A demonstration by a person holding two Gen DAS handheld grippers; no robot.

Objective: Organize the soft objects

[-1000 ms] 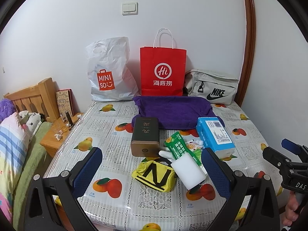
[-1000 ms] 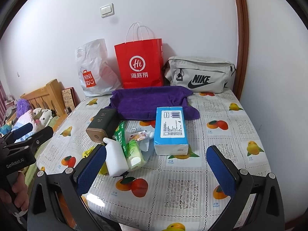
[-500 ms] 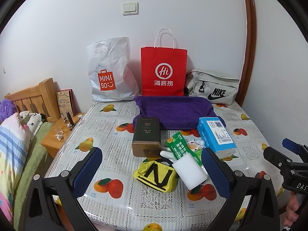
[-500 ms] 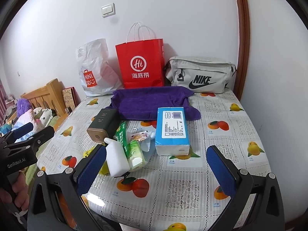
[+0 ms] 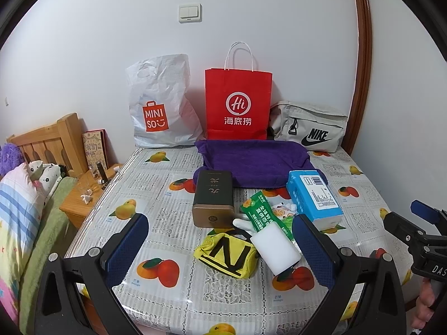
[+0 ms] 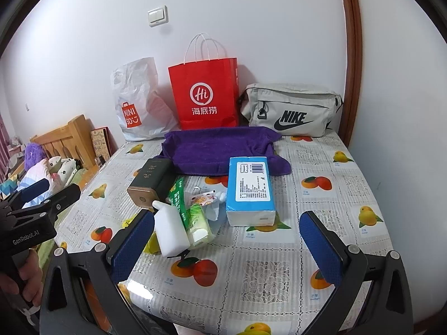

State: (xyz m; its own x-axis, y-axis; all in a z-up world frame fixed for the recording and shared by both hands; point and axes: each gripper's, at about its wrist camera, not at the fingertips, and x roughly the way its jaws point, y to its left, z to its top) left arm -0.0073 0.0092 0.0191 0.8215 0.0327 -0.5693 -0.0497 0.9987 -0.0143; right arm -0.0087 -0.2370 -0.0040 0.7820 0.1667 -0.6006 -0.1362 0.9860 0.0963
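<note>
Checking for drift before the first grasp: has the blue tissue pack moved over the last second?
No. The blue tissue pack keeps its place, far end overlapping the purple towel, near end on the mango print. The slight frame shift carries the whole scene, wall switch included: camera motion.

On the counter (image 5: 156, 184), three bags (image 5: 238, 103) line the wall, the towel (image 5: 251, 162) before them, then the tin (image 5: 213, 198) left, tissue pack (image 5: 314, 198) right, pouch (image 5: 227, 255) and sponge (image 5: 275, 251) nearest.
</note>
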